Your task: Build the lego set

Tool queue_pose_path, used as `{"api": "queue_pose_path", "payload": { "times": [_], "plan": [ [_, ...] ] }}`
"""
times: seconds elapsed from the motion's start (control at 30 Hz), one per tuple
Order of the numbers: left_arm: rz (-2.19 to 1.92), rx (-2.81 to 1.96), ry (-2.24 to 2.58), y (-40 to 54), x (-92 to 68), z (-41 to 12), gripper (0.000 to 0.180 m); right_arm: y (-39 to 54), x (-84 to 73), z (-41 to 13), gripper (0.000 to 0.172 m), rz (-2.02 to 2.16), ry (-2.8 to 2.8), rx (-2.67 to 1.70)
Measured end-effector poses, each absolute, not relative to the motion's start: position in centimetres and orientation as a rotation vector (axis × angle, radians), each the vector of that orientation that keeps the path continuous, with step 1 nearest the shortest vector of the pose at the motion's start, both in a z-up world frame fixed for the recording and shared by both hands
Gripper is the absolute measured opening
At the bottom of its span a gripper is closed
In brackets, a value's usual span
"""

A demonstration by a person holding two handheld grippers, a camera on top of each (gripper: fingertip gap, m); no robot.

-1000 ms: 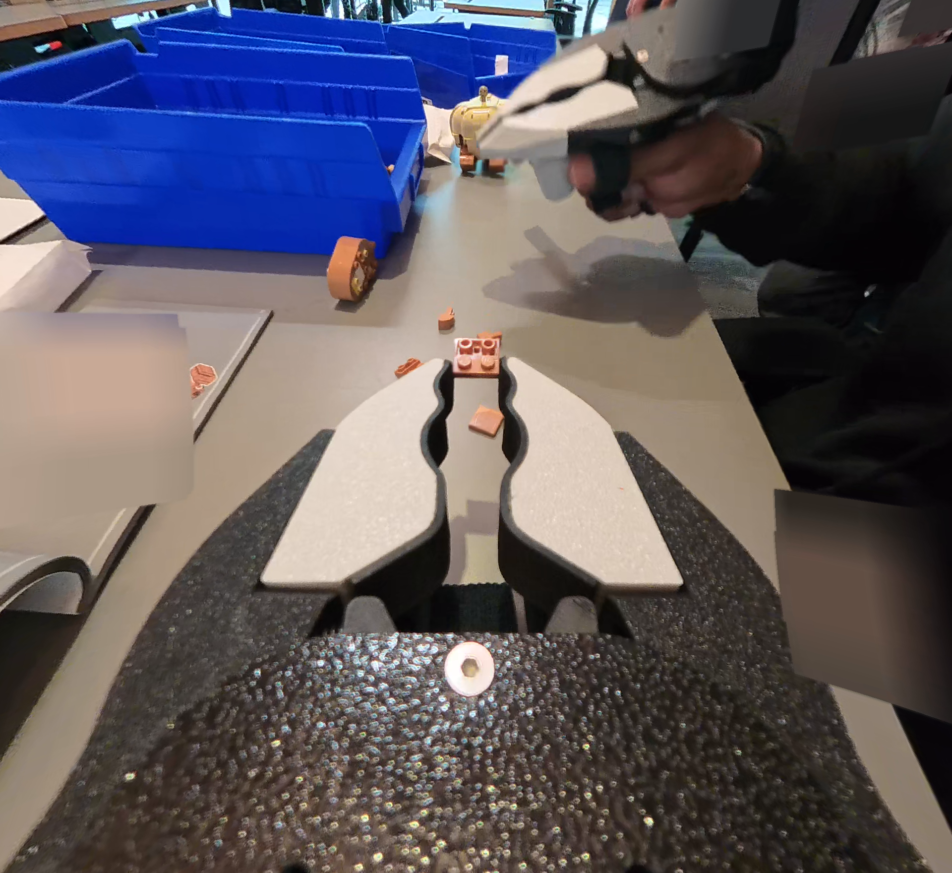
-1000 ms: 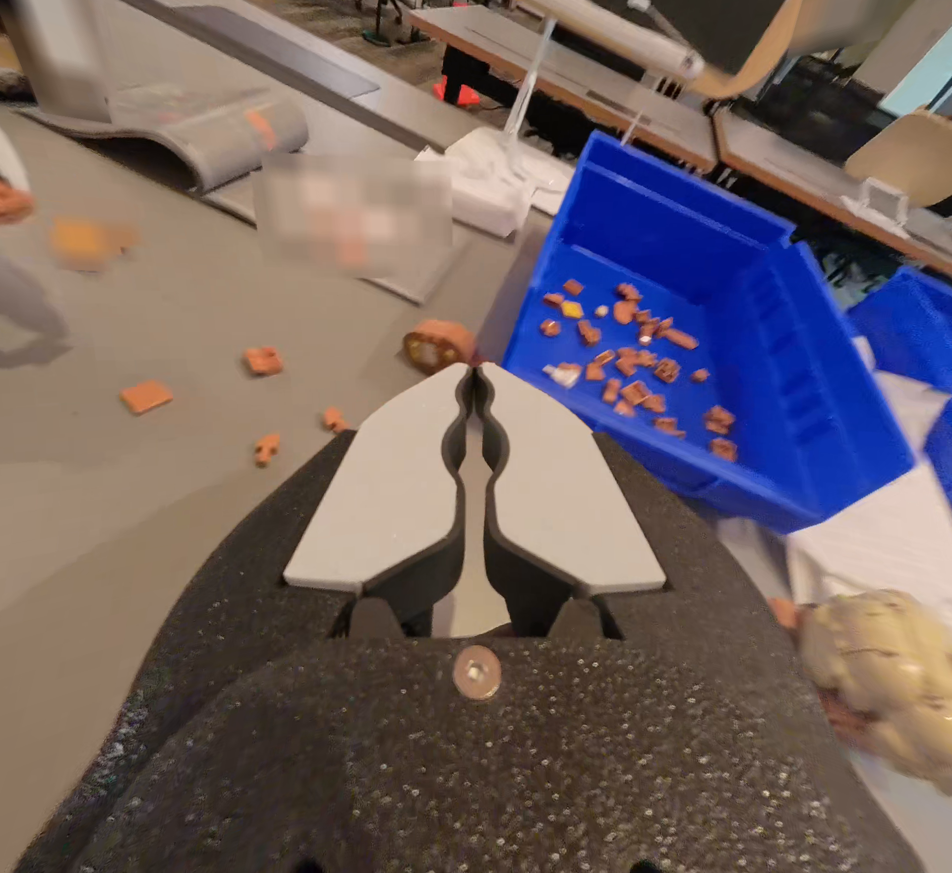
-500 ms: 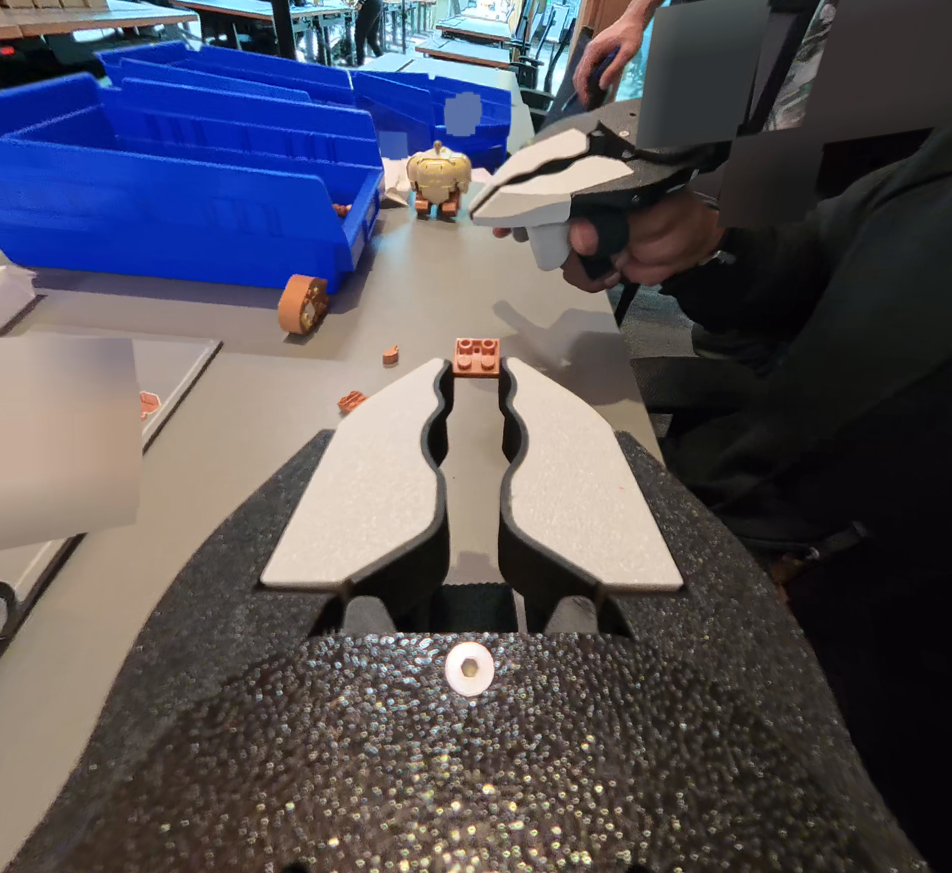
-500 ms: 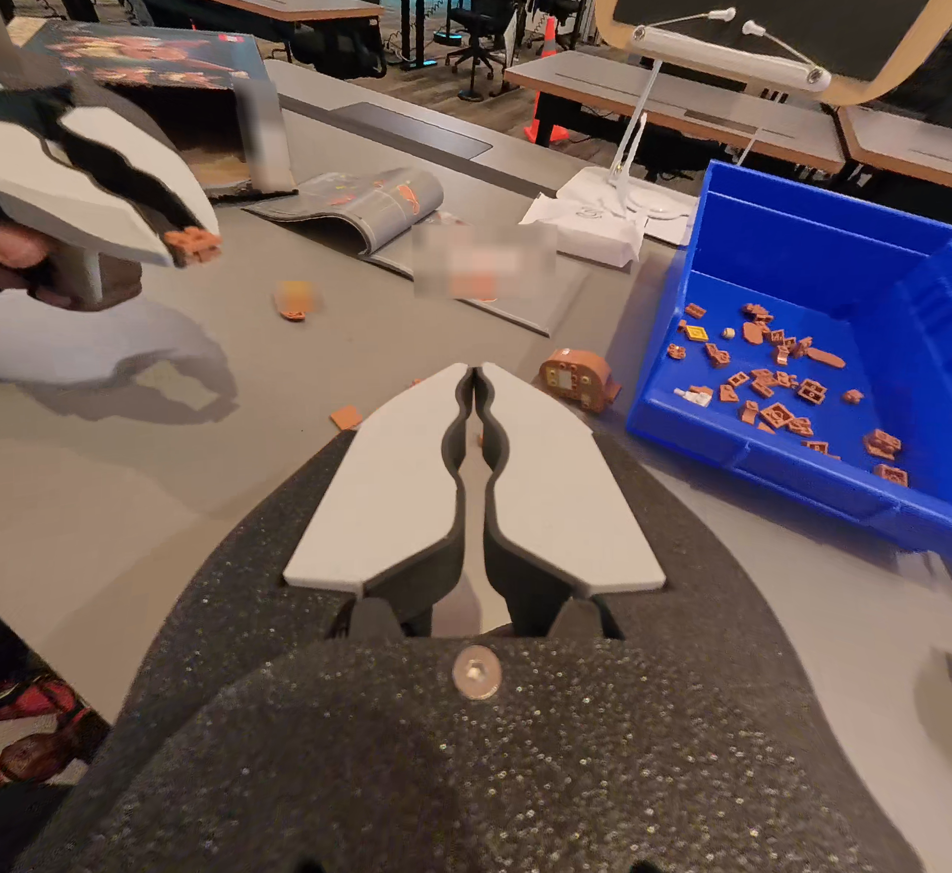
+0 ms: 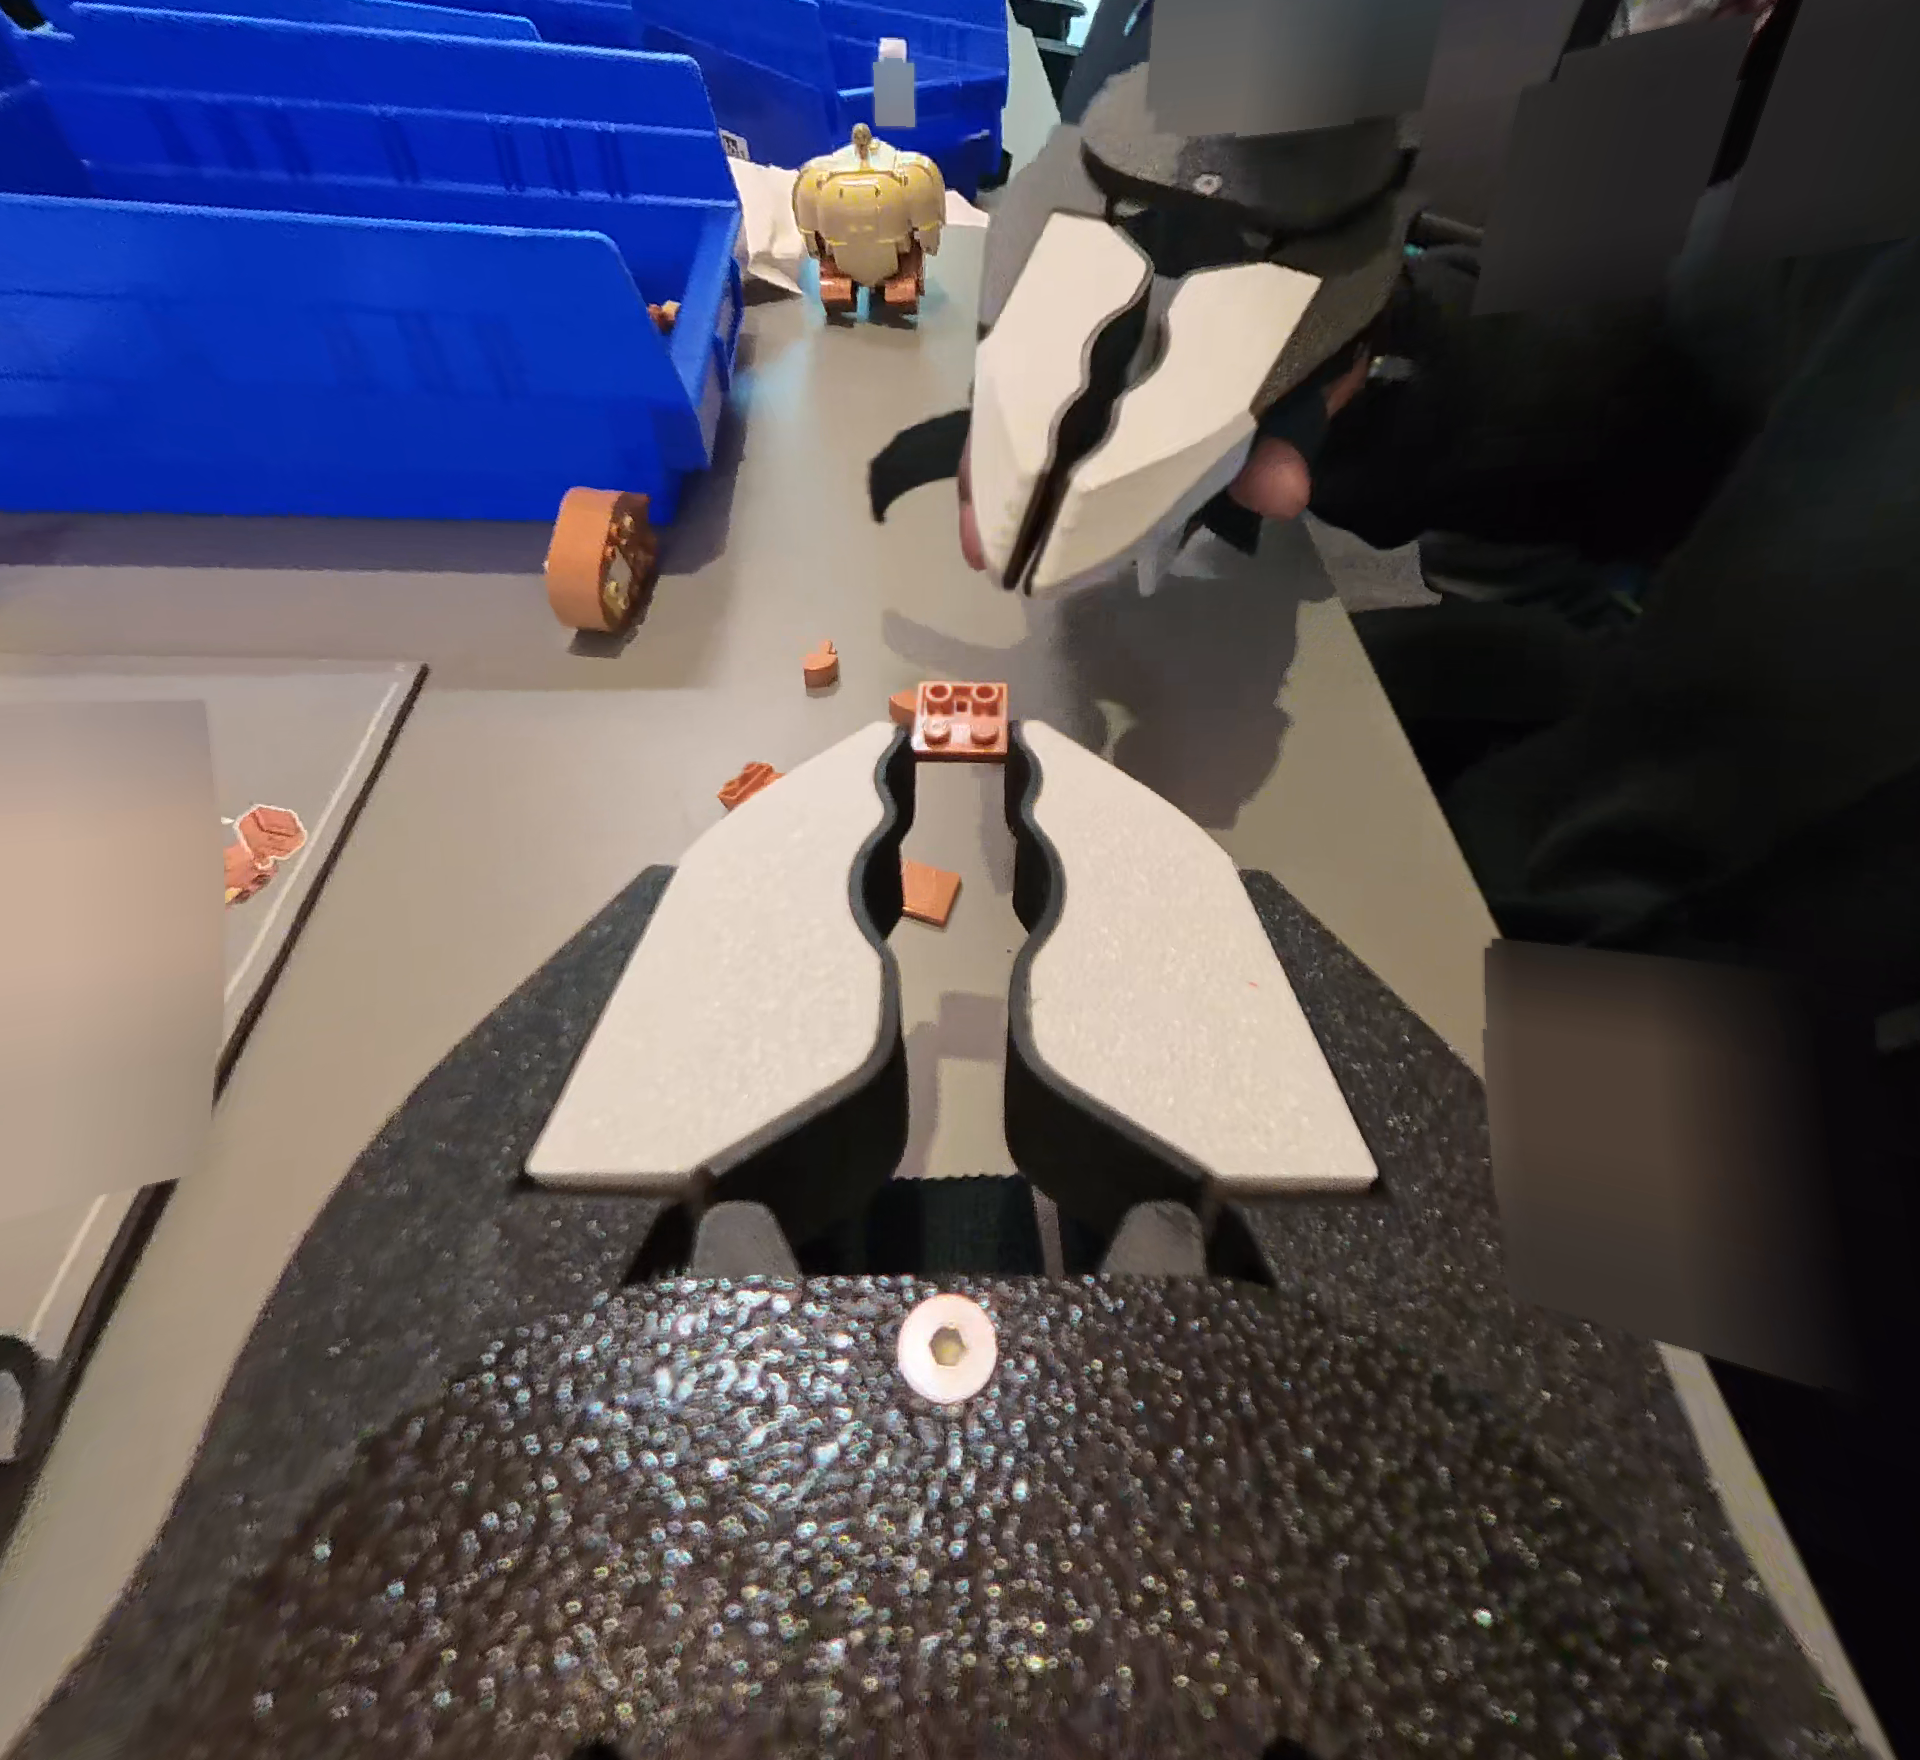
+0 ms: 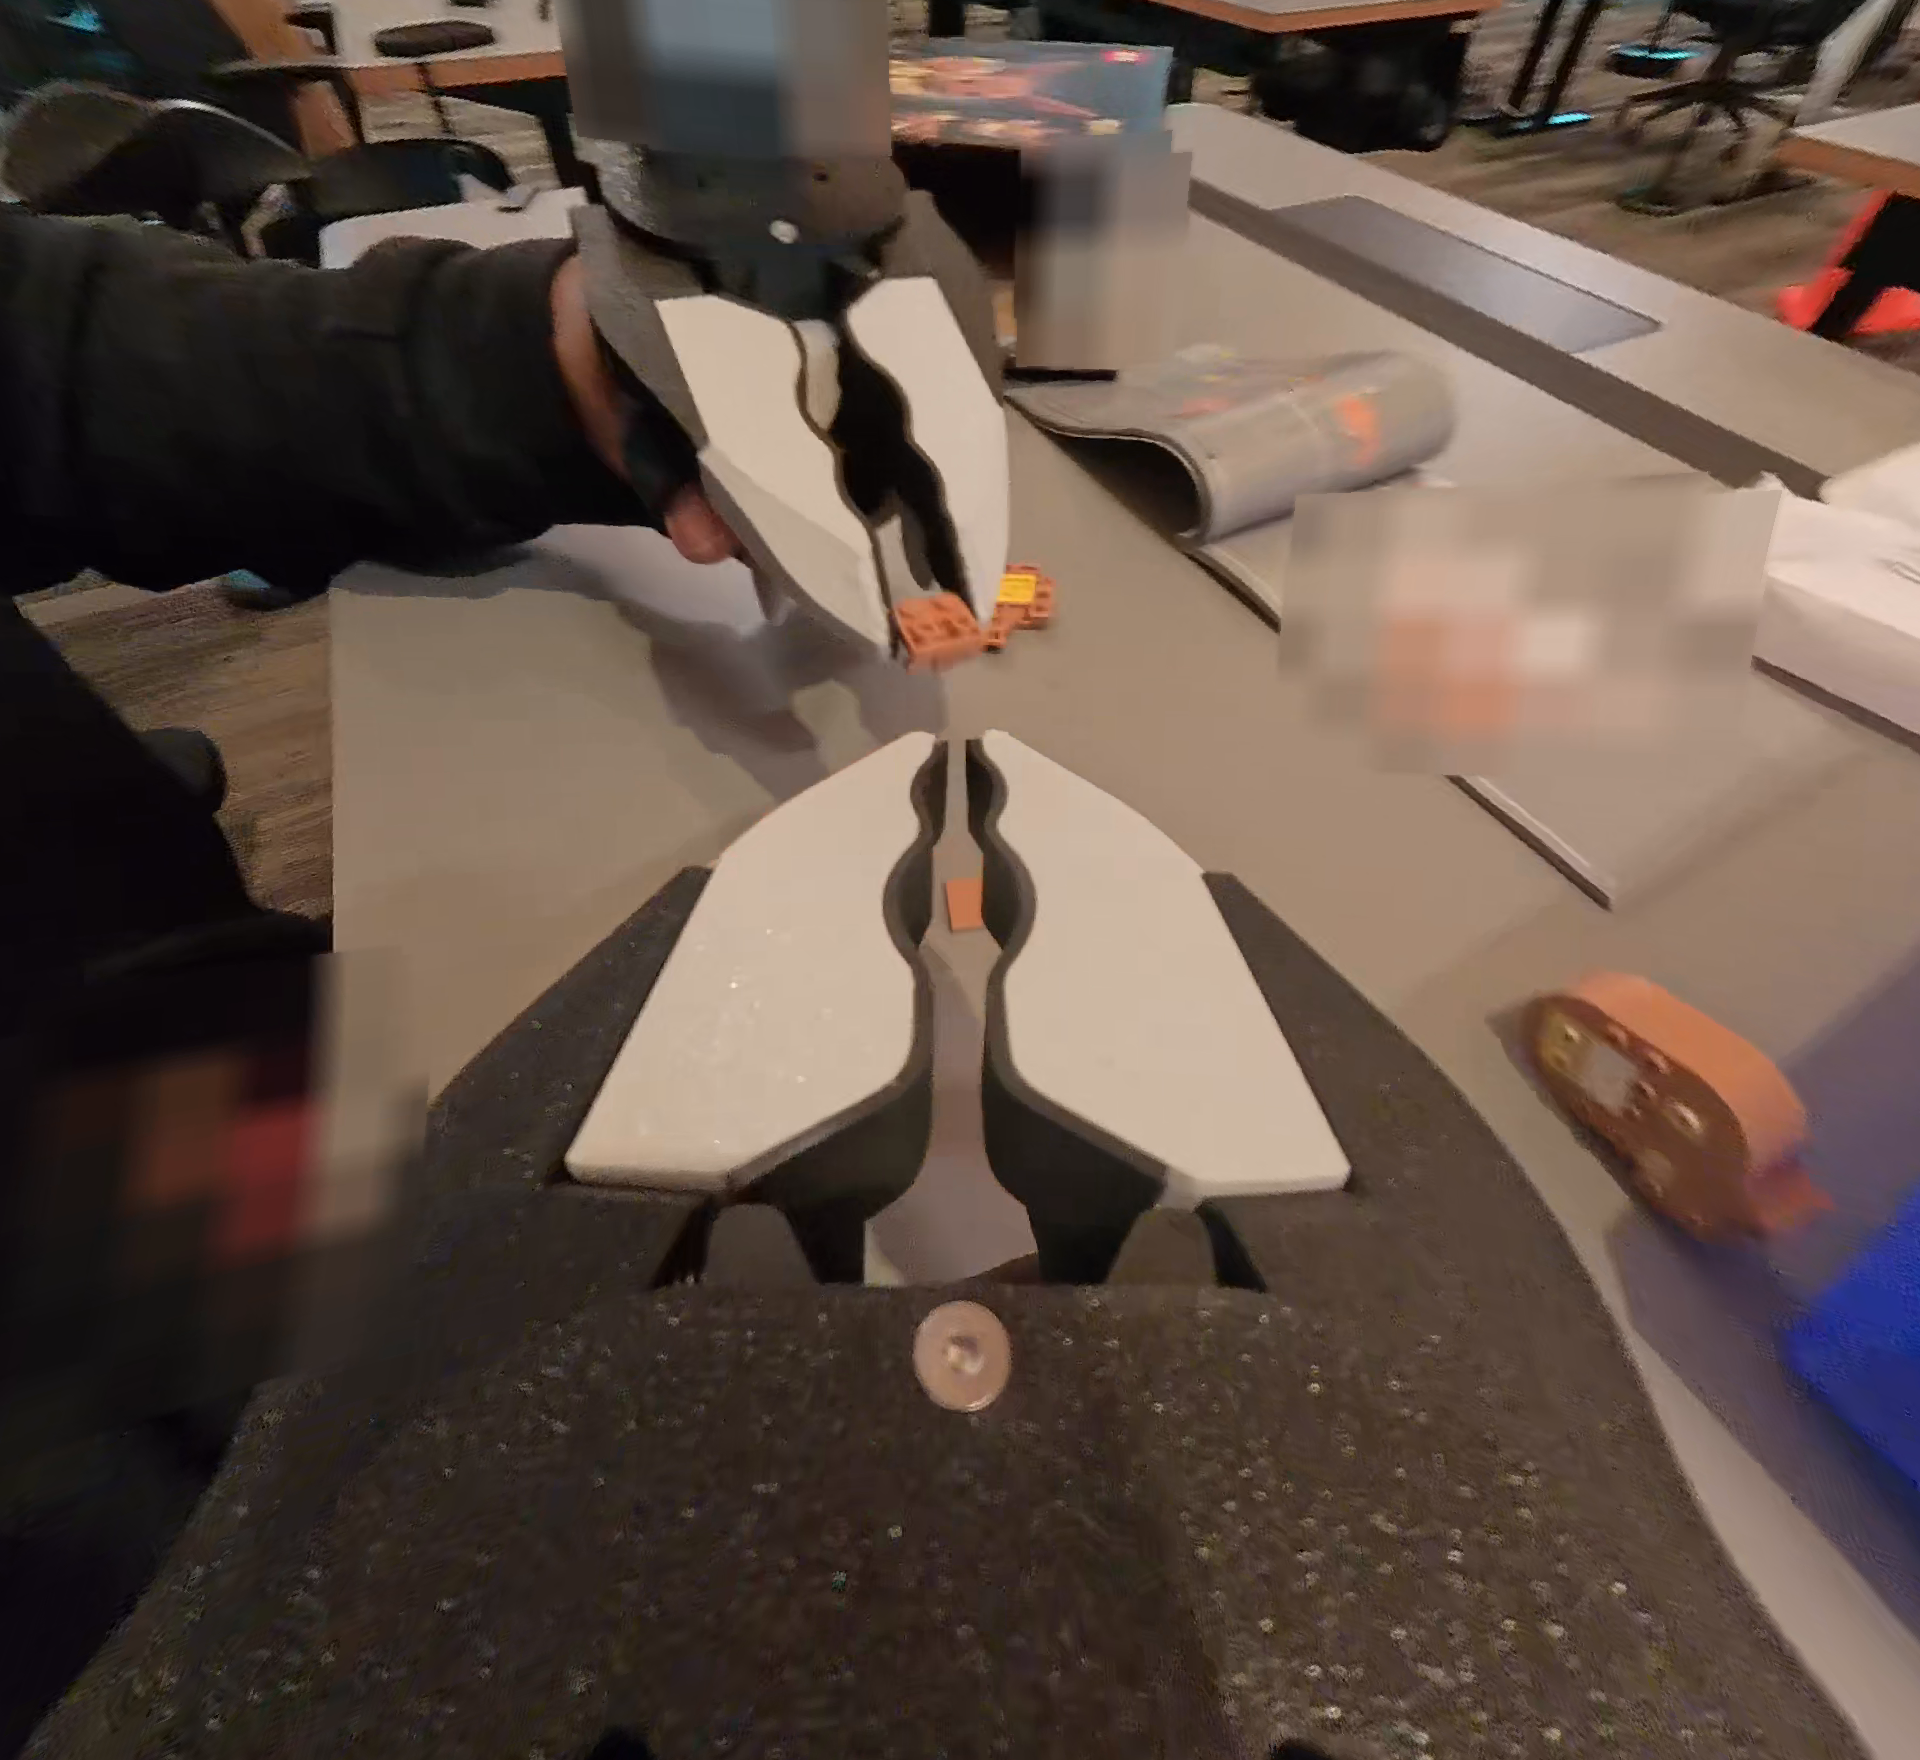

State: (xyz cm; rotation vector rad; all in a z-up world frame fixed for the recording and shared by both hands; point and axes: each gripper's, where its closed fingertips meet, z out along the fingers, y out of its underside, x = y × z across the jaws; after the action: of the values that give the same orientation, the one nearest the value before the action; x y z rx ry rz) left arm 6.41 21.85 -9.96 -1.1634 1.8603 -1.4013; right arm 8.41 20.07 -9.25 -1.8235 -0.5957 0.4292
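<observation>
Left wrist view: left gripper (image 5: 961,736) clamps a small brown studded brick (image 5: 959,721) between its fingertips, both fingers pressing its sides, brick held above the grey bench (image 5: 468,837). Right gripper (image 5: 1023,576) faces it from ahead and slightly right, fingers all but shut on nothing (a thin slit shows), tip near the brick but apart. Loose brown pieces (image 5: 928,889) lie below; blue bin (image 5: 343,360) stands well left; bench edge runs close on the right.
</observation>
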Motion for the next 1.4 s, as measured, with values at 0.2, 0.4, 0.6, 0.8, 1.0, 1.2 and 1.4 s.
{"api": "queue_pose_path", "payload": {
  "times": [0.2, 0.4, 0.6, 0.8, 1.0, 1.2, 1.4],
  "plan": [
    [-1.388, -1.152, 1.889, 21.8, 6.8, -10.5, 0.016, 21.0, 7.6, -9.2, 0.014, 0.538, -0.678, -1.808],
    [-1.375, -1.129, 1.915, 21.7, 6.7, -11.0, 0.016, 20.7, 6.6, -10.1, 0.022, 0.620, -0.716, -1.796],
    [-1.373, -1.124, 1.924, 21.8, 6.5, -11.2, 0.016, 21.1, 6.0, -10.4, 0.023, 0.624, -0.731, -1.795],
    [-1.392, -1.088, 1.953, 21.3, 6.3, -11.2, 0.016, 21.6, 6.2, -10.5, 0.022, 0.605, -0.726, -1.801],
    [-1.411, -1.074, 1.972, 21.0, 6.1, -11.3, 0.016, 21.5, 5.8, -10.7, 0.016, 0.614, -0.753, -1.799],
    [-1.479, -1.093, 1.926, 21.1, 6.2, -10.9, 0.016, 21.6, 5.9, -10.3, 0.016, 0.633, -0.687, -1.785],
    [-1.548, -1.075, 1.896, 21.1, 5.7, -10.3, 0.016, 21.2, 5.9, -10.0, 0.016, 0.680, -0.669, -1.764]
  ]
}}
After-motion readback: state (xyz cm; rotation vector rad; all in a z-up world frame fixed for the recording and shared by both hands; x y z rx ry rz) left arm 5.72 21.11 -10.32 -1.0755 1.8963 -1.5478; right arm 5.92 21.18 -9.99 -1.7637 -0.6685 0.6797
